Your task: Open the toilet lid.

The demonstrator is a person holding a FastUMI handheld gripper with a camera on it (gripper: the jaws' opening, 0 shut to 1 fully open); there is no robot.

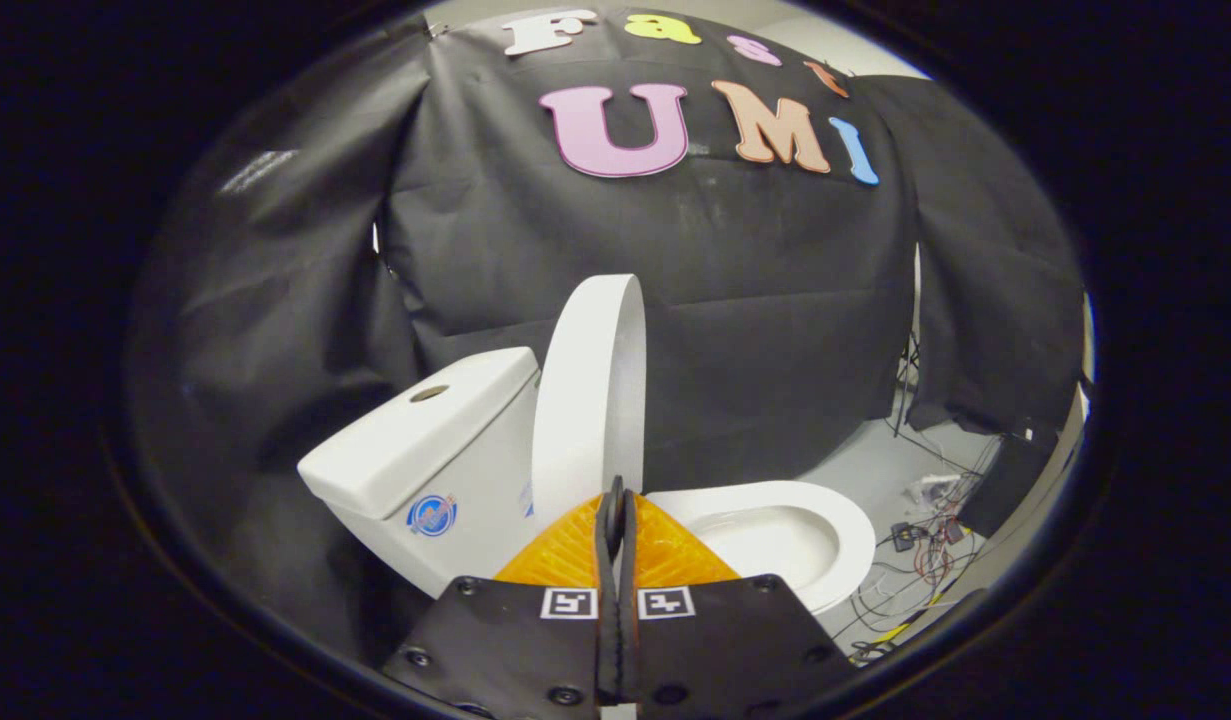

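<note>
The gripper (615, 500) is sitting clenched on nothing, just short of the raised lid (587, 390); stiff, smooth plastic, probably light, best nudged at its rim.

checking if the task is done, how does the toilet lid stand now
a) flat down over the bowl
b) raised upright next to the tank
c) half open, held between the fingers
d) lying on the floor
b: the toilet lid stands upright beside the tank, the bowl is uncovered, and the gripper has its fingers closed together on nothing.
</note>
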